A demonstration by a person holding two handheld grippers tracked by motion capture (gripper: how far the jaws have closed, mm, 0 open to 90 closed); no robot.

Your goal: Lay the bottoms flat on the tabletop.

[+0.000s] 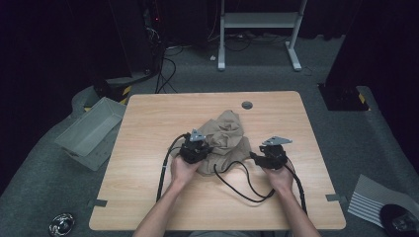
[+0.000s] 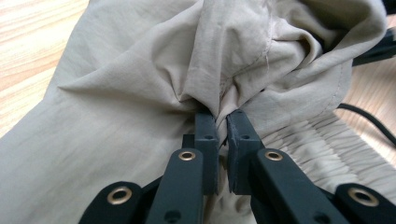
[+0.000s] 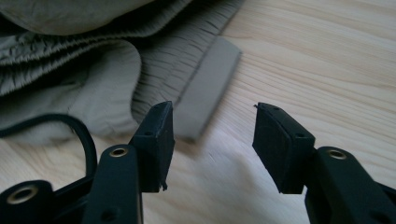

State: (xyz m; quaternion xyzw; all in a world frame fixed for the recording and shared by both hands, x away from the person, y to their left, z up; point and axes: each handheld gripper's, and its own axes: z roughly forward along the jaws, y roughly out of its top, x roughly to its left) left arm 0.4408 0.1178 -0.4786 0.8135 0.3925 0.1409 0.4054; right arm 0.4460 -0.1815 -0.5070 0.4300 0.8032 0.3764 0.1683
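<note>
A: Where was the beige garment (image 1: 225, 136)?

B: Crumpled mid-bench (image 1: 148, 197), soft, light and limp. The left claw (image 2: 220, 122) pinched a fold; the right claw (image 3: 212, 135), at three o'clock of the garment, stood spread over bare wood. The elastic waistband (image 3: 187, 70) looked the firmest hold.

A: The room?

B: Dark; grey carpet (image 1: 346, 148), a grey bin (image 1: 91, 131) at nine o'clock.

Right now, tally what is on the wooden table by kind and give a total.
Beige crumpled garment: 1
Handheld grippers: 2, the left gripper pinching a fold of the garment, the right gripper with its jaws apart above the tabletop beside the elastic waistband
Black trailing cables: 2
Total: 5
</note>
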